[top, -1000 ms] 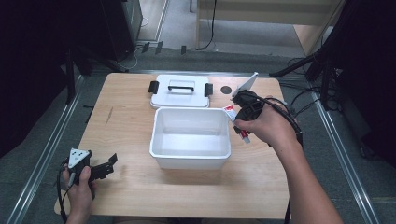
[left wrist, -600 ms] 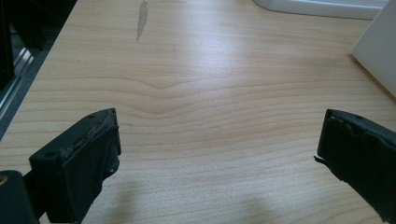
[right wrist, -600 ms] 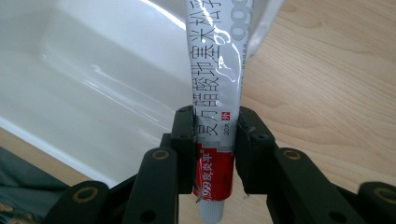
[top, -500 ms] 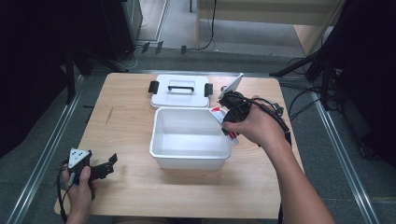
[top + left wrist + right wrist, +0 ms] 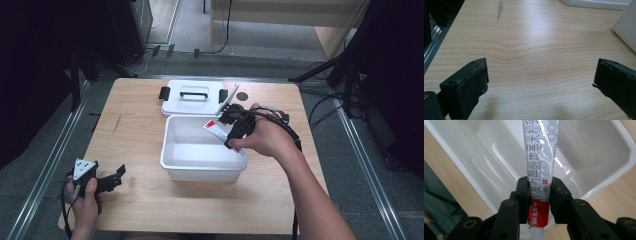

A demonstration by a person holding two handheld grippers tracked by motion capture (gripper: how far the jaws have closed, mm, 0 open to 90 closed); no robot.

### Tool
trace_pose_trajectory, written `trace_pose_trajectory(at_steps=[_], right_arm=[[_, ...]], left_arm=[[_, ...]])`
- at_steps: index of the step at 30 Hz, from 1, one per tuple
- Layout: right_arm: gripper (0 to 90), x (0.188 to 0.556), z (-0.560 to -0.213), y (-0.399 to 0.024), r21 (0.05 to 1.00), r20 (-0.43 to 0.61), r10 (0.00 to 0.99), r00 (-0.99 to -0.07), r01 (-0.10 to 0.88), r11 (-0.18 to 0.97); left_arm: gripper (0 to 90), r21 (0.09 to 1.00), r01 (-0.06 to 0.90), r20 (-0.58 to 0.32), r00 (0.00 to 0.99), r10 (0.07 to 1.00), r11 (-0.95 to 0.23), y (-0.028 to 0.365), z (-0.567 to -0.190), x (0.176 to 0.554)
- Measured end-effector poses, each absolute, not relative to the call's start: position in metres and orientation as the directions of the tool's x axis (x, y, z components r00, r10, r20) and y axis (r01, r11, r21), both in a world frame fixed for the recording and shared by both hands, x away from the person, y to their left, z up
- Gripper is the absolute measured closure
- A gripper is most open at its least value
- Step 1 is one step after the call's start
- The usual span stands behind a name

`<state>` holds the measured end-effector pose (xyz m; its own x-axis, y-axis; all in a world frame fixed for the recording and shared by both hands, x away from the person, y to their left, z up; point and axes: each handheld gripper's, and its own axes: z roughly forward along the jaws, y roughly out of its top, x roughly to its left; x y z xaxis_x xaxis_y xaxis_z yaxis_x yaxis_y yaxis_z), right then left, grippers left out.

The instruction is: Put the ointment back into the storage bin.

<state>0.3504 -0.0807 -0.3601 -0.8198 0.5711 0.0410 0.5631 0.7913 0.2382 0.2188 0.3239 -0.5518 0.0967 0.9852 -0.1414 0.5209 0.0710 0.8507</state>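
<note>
Evenly lit from overhead; bright on the table, dark and underexposed around its edges. Soft glare across the wood grain in the left gripper view, sharper highlights on the white bin and glossy tube. Slightly soft throughout, blurred on the nearest jaws, faint shadows beneath.

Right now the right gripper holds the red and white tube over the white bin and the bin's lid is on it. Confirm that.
Not quite. The lid is off: in the high view it lies flat on the table just behind the open white bin. The rest holds: the right gripper is shut on the red and white tube over the bin, as the right gripper view shows.
</note>
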Motion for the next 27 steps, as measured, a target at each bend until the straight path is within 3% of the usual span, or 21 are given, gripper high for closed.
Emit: trace_pose_trajectory(at_steps=[6, 11, 19, 27], right_arm=[[71.7, 0.348, -0.365, -0.08, 0.297, 0.01, 0.354, -0.935, 0.341, 0.892], [71.8, 0.347, -0.37, -0.078, 0.31, -0.026, 0.21, -0.977, 0.192, 0.931], [71.8, 0.346, -0.38, -0.075, 0.278, -0.059, 0.08, -0.995, 0.061, 0.959], [71.7, 0.347, -0.385, -0.074, 0.243, -0.066, 0.059, -0.996, 0.041, 0.969]], left_arm=[[0.0, 0.851, 0.521, -0.142, 0.097, 0.985, 0.071, 0.324, -0.552, 0.219], [0.0, 0.851, 0.521, -0.143, 0.096, 0.985, 0.073, 0.324, -0.552, 0.219], [0.0, 0.85, 0.521, -0.145, 0.096, 0.985, 0.074, 0.324, -0.552, 0.219], [0.0, 0.85, 0.521, -0.147, 0.096, 0.984, 0.076, 0.324, -0.552, 0.219]])
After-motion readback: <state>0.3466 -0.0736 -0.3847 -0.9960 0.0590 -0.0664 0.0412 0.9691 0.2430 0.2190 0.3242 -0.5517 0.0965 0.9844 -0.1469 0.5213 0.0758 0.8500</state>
